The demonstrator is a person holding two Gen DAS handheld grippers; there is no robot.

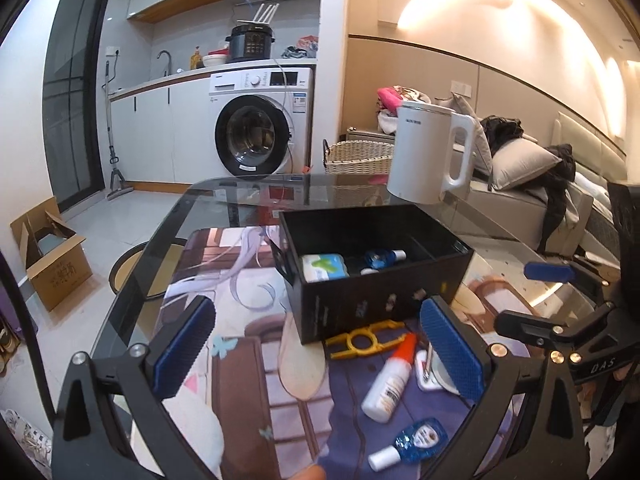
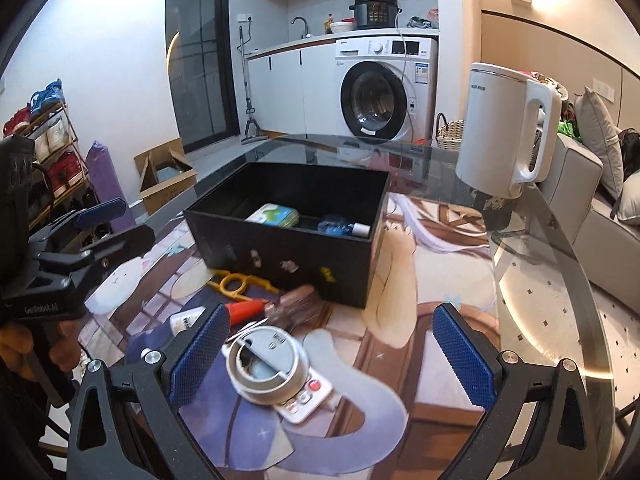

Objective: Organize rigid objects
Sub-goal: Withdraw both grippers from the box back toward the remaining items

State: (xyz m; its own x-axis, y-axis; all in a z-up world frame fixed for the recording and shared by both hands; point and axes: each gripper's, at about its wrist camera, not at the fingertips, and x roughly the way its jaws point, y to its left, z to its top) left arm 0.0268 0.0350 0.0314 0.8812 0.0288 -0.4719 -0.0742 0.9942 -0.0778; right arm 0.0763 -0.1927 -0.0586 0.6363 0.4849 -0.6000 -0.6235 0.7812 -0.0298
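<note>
A round glass table (image 2: 560, 320) carries a printed mat (image 1: 248, 360). On it stands an open black rectangular box (image 2: 288, 248) holding a white-green packet (image 2: 274, 216) and a blue bottle (image 2: 340, 226). A white kettle (image 2: 504, 128) stands behind. Against the box front lie a yellow plastic clip (image 1: 364, 340), a white red-capped tube (image 1: 390, 380), a silver round lid (image 2: 266, 364) and another small blue bottle (image 1: 416, 440). The left gripper (image 1: 320, 360) and right gripper (image 2: 332, 354) both gape wide, empty.

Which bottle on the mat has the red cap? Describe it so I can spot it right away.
Find the black box on the printed mat. Just before its near wall, beside the yellow plastic tool, lies a white bottle. Unlike the blue bottle nearer the camera, it has a red pointed cap.
</note>
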